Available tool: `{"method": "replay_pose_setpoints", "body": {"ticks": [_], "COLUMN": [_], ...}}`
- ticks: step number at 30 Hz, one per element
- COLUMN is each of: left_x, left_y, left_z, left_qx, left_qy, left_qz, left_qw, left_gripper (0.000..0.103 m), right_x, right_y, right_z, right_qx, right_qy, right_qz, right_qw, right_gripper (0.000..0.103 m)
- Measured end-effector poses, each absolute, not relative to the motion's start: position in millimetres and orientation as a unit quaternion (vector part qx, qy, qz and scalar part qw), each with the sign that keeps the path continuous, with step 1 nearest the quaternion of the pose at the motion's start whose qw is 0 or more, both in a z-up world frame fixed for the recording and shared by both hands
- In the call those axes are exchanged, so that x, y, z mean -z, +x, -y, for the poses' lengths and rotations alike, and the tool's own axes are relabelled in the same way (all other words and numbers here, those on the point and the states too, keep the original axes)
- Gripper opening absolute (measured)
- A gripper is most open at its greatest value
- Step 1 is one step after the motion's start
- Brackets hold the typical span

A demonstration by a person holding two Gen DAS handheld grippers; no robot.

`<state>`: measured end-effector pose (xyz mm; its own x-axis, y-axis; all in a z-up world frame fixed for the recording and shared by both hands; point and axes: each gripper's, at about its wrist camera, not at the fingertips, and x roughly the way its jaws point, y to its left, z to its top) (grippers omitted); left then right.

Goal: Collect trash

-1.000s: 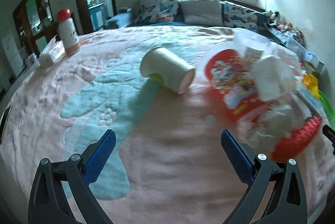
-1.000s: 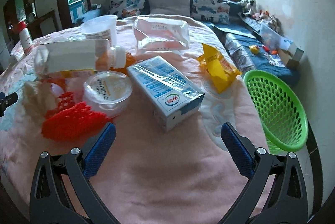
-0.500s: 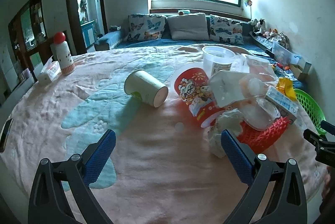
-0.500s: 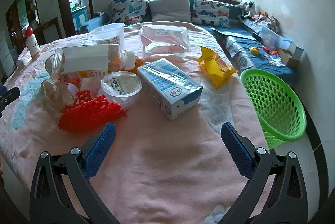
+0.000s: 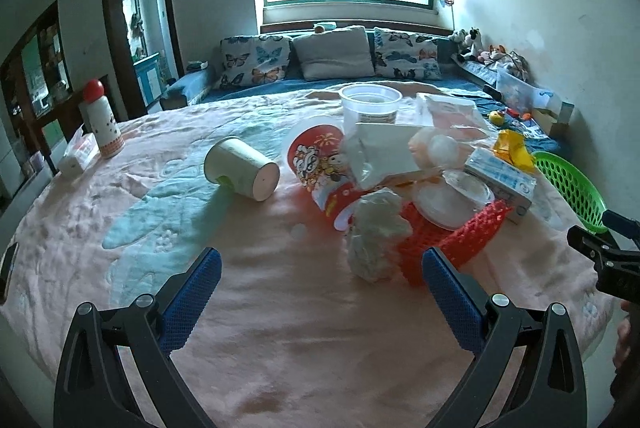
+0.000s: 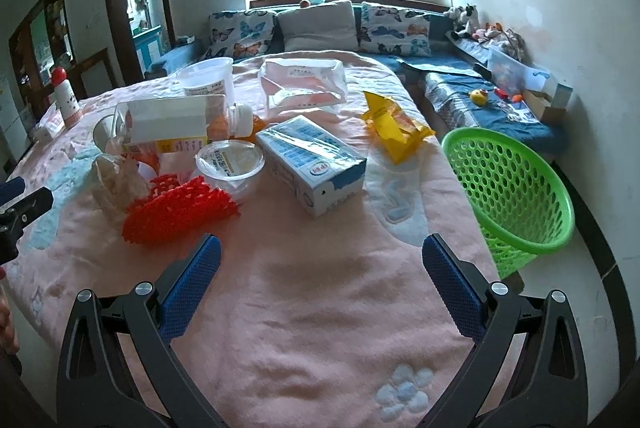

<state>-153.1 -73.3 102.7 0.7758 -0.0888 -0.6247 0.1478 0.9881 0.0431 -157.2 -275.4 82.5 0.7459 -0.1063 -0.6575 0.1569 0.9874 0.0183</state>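
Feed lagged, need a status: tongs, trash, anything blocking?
Left tongs and right tongs open, empty, above the pink blanket. Trash pile untouched; milk carton nearest right. Green basket beside bed, path clear.

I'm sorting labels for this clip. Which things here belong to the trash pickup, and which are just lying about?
Trash job:
milk carton
yellow wrapper
red foam net
paper cup
red noodle cup
crumpled tissue
green basket, the likely bin
both open claws, left claw, right claw

Just lying about:
red-capped bottle
butterfly pillows
stuffed toys
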Motion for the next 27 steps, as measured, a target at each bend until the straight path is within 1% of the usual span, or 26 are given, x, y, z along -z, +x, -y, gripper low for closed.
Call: {"method": "replay_pose_setpoints", "body": {"ticks": [9,27], "left_x": [-103,-108], "left_y": [-158,-163], "left_z": [80,91], "left_qx": [0.076,0.098], "left_qy": [0.036,0.033], "left_qz": [-0.331,-0.325], "left_qw": [0.940,0.940], "left_gripper": [0.097,0.097], "right_x": [-87,-90], "right_y": [-173,-177], "right_z": [280,278], "right_qx": [0.079,0.079], "right_qy": [0.037,0.035], "right_qz": [-0.339,-0.336], "right_qw": [0.937,0.938], "right_gripper": [0.099,0.099]}}
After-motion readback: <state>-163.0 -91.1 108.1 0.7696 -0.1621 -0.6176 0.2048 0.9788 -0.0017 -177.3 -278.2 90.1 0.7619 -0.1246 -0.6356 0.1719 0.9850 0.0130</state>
